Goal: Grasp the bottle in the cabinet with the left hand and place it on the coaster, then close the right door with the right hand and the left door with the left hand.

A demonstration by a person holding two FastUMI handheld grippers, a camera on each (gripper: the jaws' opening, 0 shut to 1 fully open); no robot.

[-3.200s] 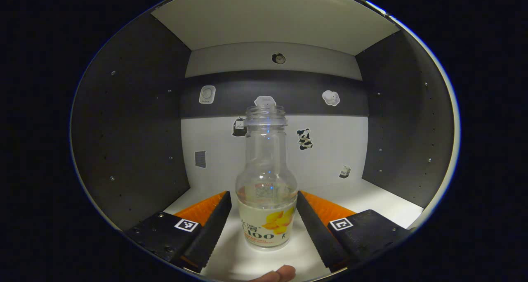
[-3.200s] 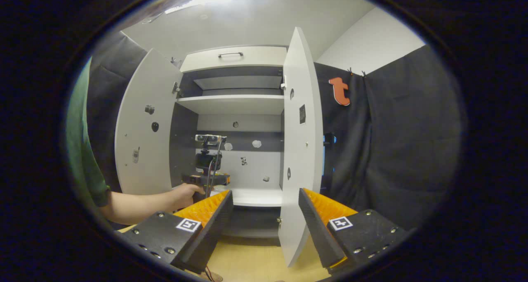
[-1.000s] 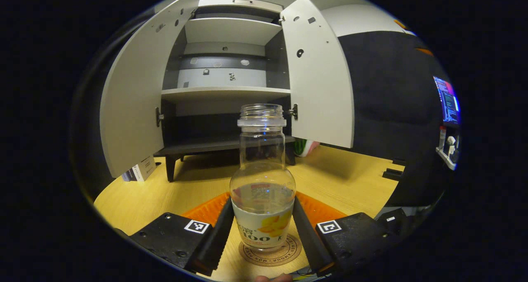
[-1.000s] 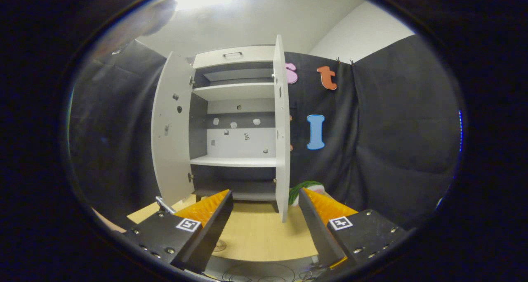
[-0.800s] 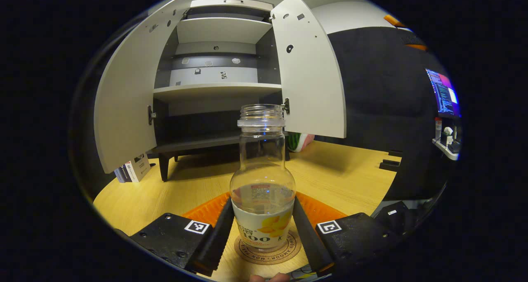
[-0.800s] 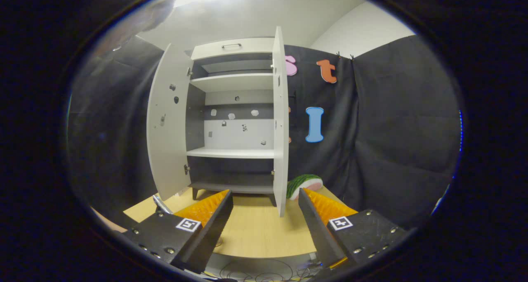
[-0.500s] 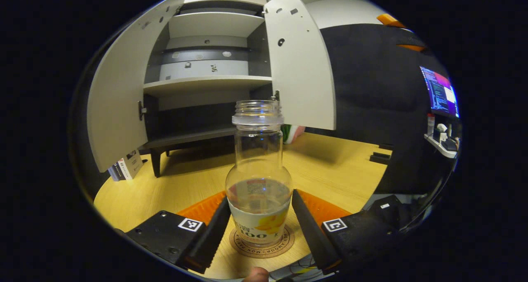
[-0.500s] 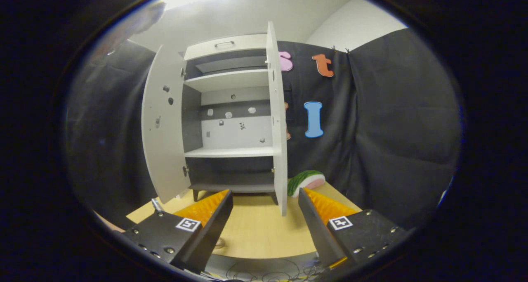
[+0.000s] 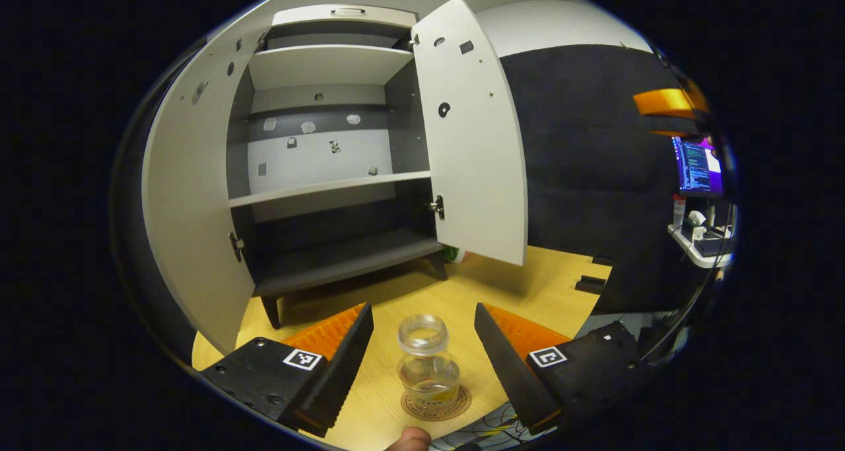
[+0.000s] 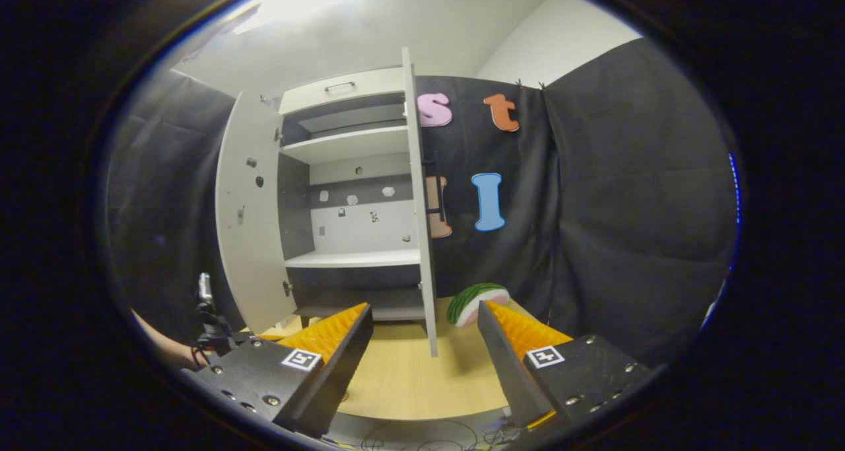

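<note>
Left gripper view: bottle [image 9: 428,365] on lettered coaster [image 9: 436,405], writing unreadable.

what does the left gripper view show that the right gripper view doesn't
Left gripper view: the bottle standing on the coaster between the open left gripper, and a lit screen at far right.
Right gripper view: a watermelon slice on the table beyond the open right gripper.
Both: the cabinet with left door and right door open.
</note>
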